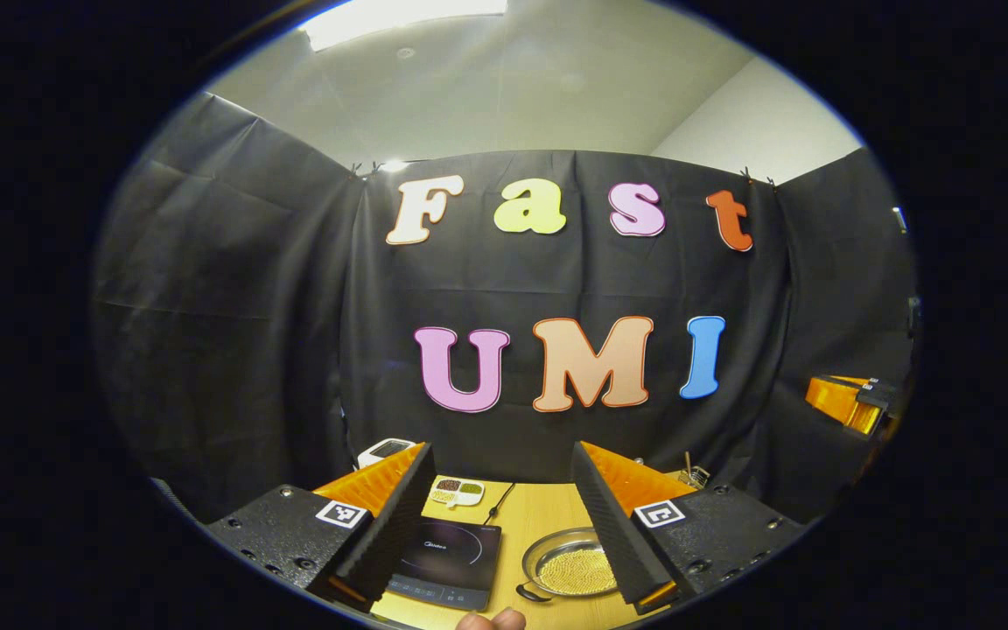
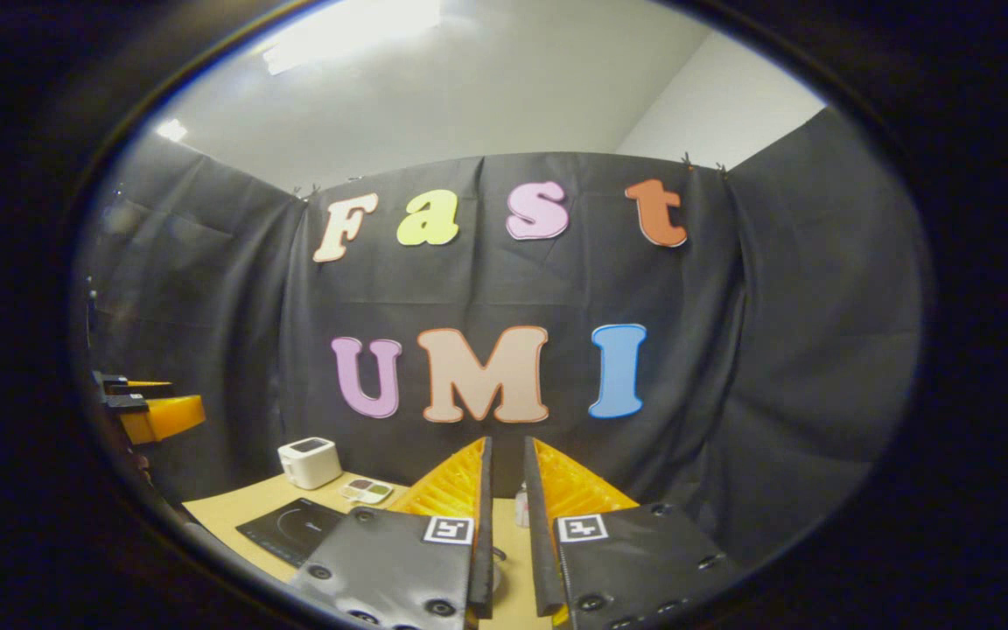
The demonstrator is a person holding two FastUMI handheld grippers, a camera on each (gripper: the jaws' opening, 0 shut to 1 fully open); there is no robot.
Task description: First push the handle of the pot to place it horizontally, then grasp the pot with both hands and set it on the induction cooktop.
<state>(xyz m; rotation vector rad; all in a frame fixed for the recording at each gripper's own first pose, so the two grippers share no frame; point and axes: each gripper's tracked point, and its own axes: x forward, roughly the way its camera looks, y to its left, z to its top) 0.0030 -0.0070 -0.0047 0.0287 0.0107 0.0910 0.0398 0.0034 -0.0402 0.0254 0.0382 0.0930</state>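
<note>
The pot (image 1: 570,564) lies low and ahead of the left claw (image 1: 504,512), just inside its right finger, which covers the pot's right edge; it sits on the table (image 1: 548,516) well below the fingertips, so the claw hangs above and short of it. The left claw's fingers stand wide apart with nothing between them. The cooktop (image 1: 451,560) lies just beside the pot, toward the left finger, the two apart by a strip of bare table. The pot's handle (image 1: 532,592) is a small dark loop at its near left rim, pointing toward the claw rather than across; I judge the push must swing it sideways, and the left claw looks the nearer one for that. The right claw (image 2: 504,451) has its fingers nearly together, a narrow slit between them, gripping nothing; in its view the cooktop (image 2: 294,525) lies low and well to the left of its fingers, and the pot is hidden behind them. The other claw shows far off at each view's edge. Beyond the cooktop stand a white box (image 2: 310,461) and a small dish (image 1: 458,492). A pale brand mark sits on the cooktop's glass, too small to make out; the square coded tags on the claws carry no readable words.
</note>
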